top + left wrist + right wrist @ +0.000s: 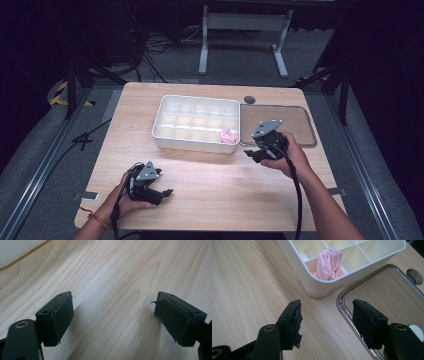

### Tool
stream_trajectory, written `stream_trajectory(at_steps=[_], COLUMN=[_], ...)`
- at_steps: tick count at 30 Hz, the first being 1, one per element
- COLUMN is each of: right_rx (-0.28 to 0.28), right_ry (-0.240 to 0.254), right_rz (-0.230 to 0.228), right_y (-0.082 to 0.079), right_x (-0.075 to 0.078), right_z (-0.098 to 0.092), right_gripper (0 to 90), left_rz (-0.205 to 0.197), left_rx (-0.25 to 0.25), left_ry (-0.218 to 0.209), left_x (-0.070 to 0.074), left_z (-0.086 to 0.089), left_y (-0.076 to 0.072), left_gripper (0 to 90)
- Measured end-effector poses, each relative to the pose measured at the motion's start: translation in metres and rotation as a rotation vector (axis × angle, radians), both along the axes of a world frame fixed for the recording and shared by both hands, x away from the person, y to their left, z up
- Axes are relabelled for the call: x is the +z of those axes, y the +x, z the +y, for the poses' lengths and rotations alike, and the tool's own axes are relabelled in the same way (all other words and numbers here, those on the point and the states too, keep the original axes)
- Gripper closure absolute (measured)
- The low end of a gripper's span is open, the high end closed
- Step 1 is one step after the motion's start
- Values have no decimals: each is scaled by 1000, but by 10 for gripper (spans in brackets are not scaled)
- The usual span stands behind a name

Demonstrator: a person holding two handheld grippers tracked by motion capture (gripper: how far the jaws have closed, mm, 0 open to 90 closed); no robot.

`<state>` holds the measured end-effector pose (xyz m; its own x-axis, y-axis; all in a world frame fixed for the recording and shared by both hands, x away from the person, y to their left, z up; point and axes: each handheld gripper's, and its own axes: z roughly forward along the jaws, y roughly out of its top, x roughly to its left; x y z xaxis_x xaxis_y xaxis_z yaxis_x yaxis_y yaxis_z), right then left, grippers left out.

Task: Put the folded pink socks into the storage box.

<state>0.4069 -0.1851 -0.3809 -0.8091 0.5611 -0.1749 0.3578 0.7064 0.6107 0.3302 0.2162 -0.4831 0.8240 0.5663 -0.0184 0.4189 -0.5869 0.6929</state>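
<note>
On the light wooden table [210, 180], a rolled pink cloth [329, 263] is seen stowed in the white divided plastic box [165, 131] toward the far edge, both grippers' jaws spread wide and empty.

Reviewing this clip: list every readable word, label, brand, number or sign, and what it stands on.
None: no readable text anywhere.
White divider box: no print.
Pink rolled cloth: no print.
Clear lid: no print.
Both grippers, left and right: no markings.
Yellow-black floor tape: stripes, no words.
</note>
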Motion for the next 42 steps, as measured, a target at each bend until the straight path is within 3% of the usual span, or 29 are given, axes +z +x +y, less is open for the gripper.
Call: stream_trajectory(at_steps=[5,26,42], right_rx=[-13,-29,-57], right_ry=[18,8,37], right_rz=[-14,-40,-34], right_y=[-6,-30,-56], right_x=[-4,-31,-69], right_z=[-7,-34,-59], right_gripper=[368,325,322], left_rz=[0,1,0], left_rx=[1,0,0], left_ry=[-1,-2,-1], left_x=[0,0,0], left_z=[0,0,0], left_y=[0,0,0], left_gripper=[160,160,160])
